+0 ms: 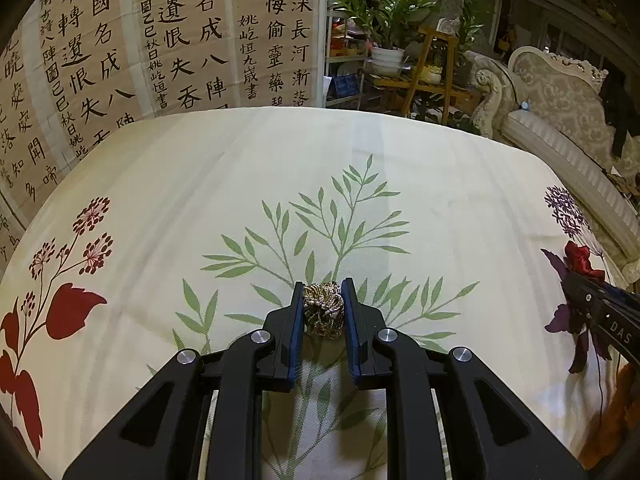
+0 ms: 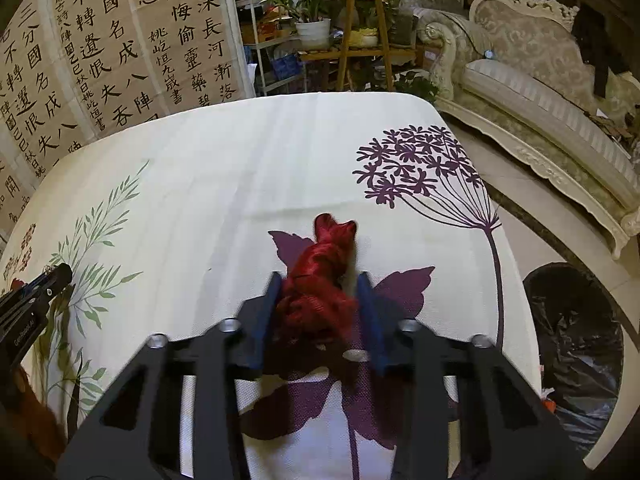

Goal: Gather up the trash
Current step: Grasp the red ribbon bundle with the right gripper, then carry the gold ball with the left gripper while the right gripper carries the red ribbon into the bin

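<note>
Trash first: you've got a crumpled gold-and-black wrapper (image 1: pixel 323 309) pinched between the pads of your left hand-held gripper (image 1: pixel 322 304), sitting over the green leaf print in the middle of the surface (image 1: pixel 440 168). The second piece, a crumpled red foil wad (image 2: pixel 320 276), lies near the right edge on the purple leaf print, between the fingers of your right hand-held gripper (image 2: pixel 318 280). The left pad touches the wad; on the right side a thin gap still shows, so those jaws are narrow around it but not visibly pressing from both sides.

From the left wrist view the red wad (image 1: pixel 581 258) shows at the far right, with your right hand-held gripper (image 1: pixel 600 312) just under it. From the right wrist view your left hand-held gripper (image 2: pixel 60 274) tip shows at the left edge. The two are well apart.

Around you: the flowered cloth is otherwise bare. Black-lined bin (image 2: pixel 576 344) on the floor off the right edge of the surface, near your right hand-held gripper, bag open. Ornate sofa (image 2: pixel 552 92) beyond the far right corner. Calligraphy sheets (image 1: pixel 160 40) behind the far left edge; potted plants (image 1: pixel 384 16) and a wooden stand (image 2: pixel 362 36) behind the far edge. No object lies between the red wad and the right edge.
</note>
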The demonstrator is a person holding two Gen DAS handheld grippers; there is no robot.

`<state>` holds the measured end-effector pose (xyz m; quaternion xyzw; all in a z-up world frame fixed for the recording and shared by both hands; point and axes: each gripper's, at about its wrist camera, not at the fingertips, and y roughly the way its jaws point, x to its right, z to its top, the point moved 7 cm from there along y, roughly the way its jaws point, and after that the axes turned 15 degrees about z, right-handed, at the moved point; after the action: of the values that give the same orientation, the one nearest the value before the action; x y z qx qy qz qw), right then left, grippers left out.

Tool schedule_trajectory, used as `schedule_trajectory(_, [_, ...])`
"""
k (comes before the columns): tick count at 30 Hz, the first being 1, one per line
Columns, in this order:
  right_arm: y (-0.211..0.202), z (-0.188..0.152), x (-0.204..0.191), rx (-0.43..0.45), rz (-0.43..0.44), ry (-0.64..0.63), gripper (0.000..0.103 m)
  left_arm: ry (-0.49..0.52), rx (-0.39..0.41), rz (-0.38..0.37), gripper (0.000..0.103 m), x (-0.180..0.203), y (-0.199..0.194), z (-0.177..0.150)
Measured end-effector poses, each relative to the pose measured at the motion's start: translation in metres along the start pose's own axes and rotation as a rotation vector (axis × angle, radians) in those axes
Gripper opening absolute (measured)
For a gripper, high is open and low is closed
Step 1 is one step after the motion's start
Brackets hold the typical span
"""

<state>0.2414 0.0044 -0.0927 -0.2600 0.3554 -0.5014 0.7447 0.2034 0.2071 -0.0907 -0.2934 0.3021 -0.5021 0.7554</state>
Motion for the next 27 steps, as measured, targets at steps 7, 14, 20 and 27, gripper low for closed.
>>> schedule_trajectory(7, [-0.004,-0.003,-0.002,0.009,0.013,-0.004,0.023,0.001,0.002,-0.006,0.019,0.000,0.000,0.000])
schedule_trajectory(14, [-0.021,-0.010,-0.004,0.033,0.022,-0.020,0.023,0.018,0.009,-0.018,0.019,0.009,-0.009,-0.007])
schedule_trajectory(20, [-0.044,-0.021,0.001,0.058,0.017,-0.019,0.023,0.029,0.025,-0.045,0.019,0.022,-0.029,-0.017])
schedule_trajectory(27, [-0.085,-0.039,0.019,0.112,-0.001,-0.002,0.023,0.061,0.048,-0.093,0.019,0.049,-0.060,-0.031])
